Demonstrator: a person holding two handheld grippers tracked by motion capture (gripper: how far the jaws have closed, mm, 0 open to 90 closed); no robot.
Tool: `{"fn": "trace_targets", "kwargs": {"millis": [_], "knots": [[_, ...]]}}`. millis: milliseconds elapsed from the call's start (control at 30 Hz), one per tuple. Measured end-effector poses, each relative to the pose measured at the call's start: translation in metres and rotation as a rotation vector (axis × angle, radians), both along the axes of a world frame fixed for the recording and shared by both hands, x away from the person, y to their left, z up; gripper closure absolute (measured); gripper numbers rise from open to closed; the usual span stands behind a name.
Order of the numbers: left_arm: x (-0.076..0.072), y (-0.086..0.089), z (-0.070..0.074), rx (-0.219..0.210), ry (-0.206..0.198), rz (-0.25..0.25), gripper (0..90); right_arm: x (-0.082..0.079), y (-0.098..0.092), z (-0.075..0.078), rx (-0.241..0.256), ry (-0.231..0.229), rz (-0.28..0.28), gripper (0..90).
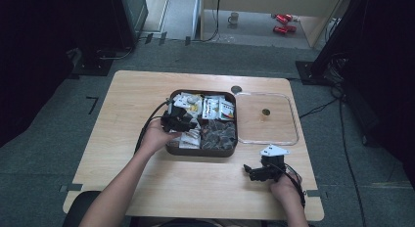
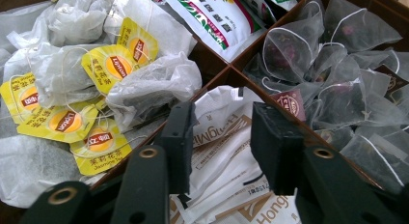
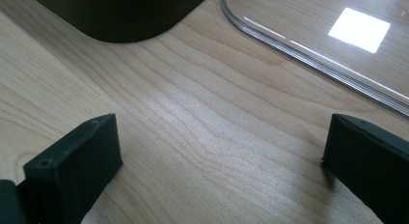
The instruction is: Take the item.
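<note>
A dark brown tray (image 1: 200, 152) with four compartments of tea bags sits mid-table. My left gripper (image 1: 178, 120) hovers over its left side. In the left gripper view this gripper (image 2: 222, 118) is open, its jaws a little apart just above white paper sachets (image 2: 226, 151) in the near compartment. Lipton bags with yellow tags (image 2: 113, 64) lie to the left, clear pyramid bags (image 2: 337, 74) to the right, and printed packets (image 2: 217, 16) beyond. My right gripper (image 1: 250, 172) rests low at the table's front right. Its jaws (image 3: 222, 137) are wide open over bare wood.
A clear plastic lid (image 1: 293, 124) lies flat right of the tray; its rim (image 3: 308, 55) and the tray's corner (image 3: 120, 11) show ahead of the right gripper. On the floor beyond the table stand a mug (image 1: 234, 17) and red items (image 1: 283, 22).
</note>
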State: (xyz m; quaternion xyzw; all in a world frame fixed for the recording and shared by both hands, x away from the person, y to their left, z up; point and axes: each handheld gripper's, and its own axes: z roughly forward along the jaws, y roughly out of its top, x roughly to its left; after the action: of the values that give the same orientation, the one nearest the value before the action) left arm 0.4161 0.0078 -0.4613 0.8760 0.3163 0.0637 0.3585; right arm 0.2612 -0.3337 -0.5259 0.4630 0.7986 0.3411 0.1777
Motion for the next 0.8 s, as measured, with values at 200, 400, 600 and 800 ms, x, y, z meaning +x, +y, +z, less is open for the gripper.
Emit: {"fn": "trace_targets", "kwargs": {"millis": [200,400,600,800], "knots": [[-0.0002,-0.0022,-0.0014,0.021,0.005,0.001,77.7,0.0000,0.0000,0.0000,0.000,0.000,0.001,0.0],[-0.0008,-0.0031,-0.0017,0.035,-0.006,-0.005,88.8,0.0000,0.0000,0.0000,0.000,0.000,0.001,0.0],[-0.0010,-0.0034,-0.0020,0.035,-0.005,-0.007,90.0,0.0000,0.0000,0.0000,0.000,0.000,0.001,0.0],[-0.0015,-0.0039,-0.0018,0.038,-0.012,-0.011,90.0,0.0000,0.0000,0.0000,0.000,0.000,0.000,0.0]]}}
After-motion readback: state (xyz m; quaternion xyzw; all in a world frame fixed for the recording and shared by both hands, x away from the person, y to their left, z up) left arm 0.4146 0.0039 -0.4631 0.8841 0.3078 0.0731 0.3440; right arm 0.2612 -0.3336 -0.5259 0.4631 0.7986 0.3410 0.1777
